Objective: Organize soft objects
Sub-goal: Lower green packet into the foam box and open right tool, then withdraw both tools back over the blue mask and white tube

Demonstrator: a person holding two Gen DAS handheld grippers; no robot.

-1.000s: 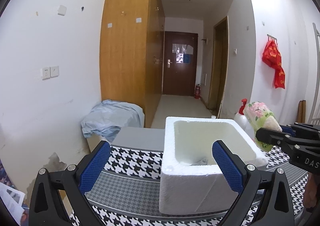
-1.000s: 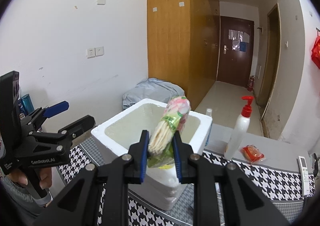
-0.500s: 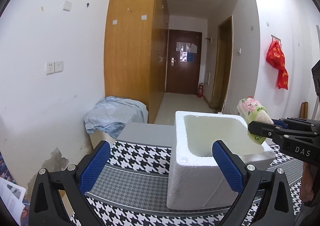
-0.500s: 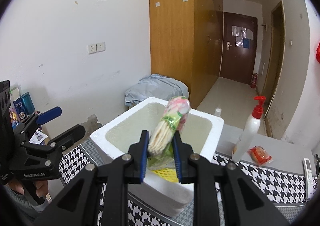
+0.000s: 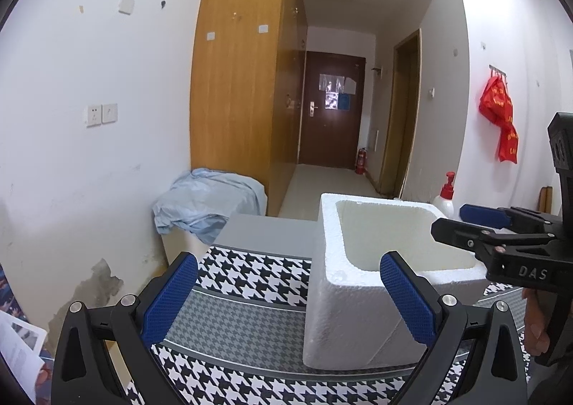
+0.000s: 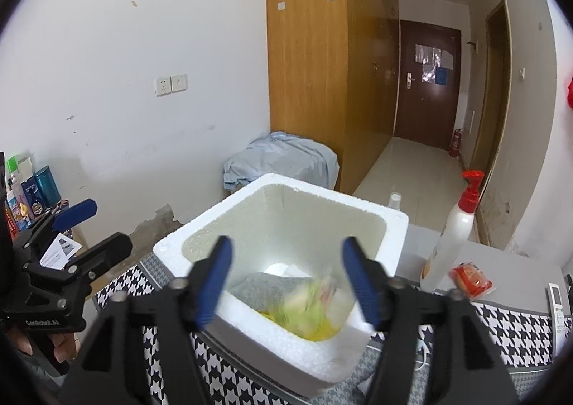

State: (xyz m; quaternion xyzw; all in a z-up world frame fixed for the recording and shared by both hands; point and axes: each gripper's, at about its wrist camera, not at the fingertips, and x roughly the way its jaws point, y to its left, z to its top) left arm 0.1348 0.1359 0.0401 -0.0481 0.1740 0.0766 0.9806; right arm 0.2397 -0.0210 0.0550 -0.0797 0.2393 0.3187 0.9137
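A white foam box (image 6: 358, 222) stands on the houndstooth table cloth (image 5: 250, 261); it also shows in the left wrist view (image 5: 343, 297). My right gripper (image 6: 290, 283) is open above the box's near side. The green and pink flowered packet (image 6: 315, 301), blurred, lies inside the box on a grey cloth (image 6: 265, 286) and something yellow (image 6: 318, 331). My left gripper (image 5: 286, 301) is open and empty, left of the box. The right gripper (image 5: 454, 222) also shows in the left wrist view, over the box's right rim.
A white pump bottle with a red top (image 6: 451, 236) and a small red packet (image 6: 471, 279) stand right of the box. A remote (image 6: 557, 304) lies at the far right. A blue cloth heap (image 5: 207, 204) sits beyond the table by the wooden wardrobe (image 5: 243, 82).
My right gripper opened and let go of the flowered packet, which dropped into the foam box. The left gripper drifted slightly left of the box.
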